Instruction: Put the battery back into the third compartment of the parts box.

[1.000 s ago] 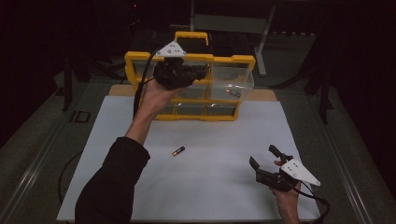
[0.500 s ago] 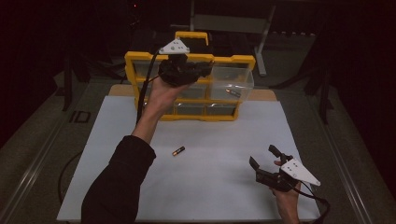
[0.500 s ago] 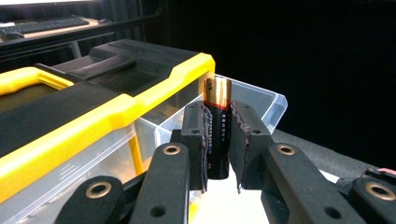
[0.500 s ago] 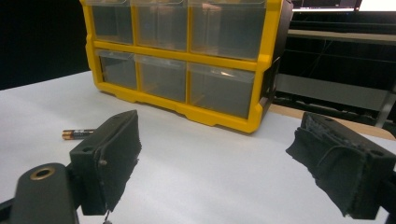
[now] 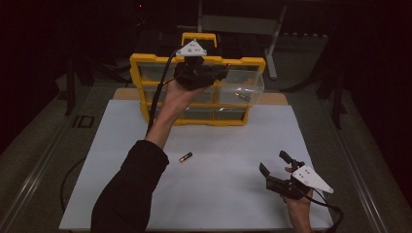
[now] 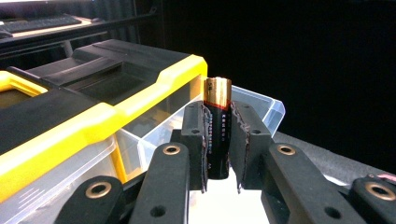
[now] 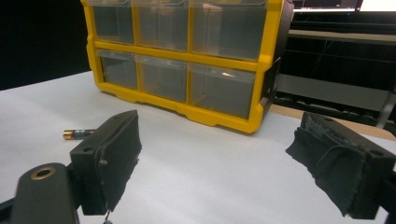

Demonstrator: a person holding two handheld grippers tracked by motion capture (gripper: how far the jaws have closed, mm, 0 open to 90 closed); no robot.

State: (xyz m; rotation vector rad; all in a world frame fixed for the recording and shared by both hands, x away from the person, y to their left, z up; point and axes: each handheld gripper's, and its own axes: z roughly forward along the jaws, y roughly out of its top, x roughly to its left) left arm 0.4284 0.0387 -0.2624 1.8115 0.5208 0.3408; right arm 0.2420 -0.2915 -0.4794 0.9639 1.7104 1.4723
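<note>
High view: fixed above the near side of the table, facing forward and down over the white table surface (image 5: pixel 218 194) toward the yellow drawer cabinet (image 5: pixel 197 90) at the far end. Left gripper view: riding on the raised left gripper (image 6: pixel 217 140), very close to the cabinet's top edge and an open clear drawer (image 6: pixel 259 109). Right gripper view: low over the table on the right gripper (image 7: pixel 219 158), looking level at the cabinet front. Shared by all: the cabinet.
</note>
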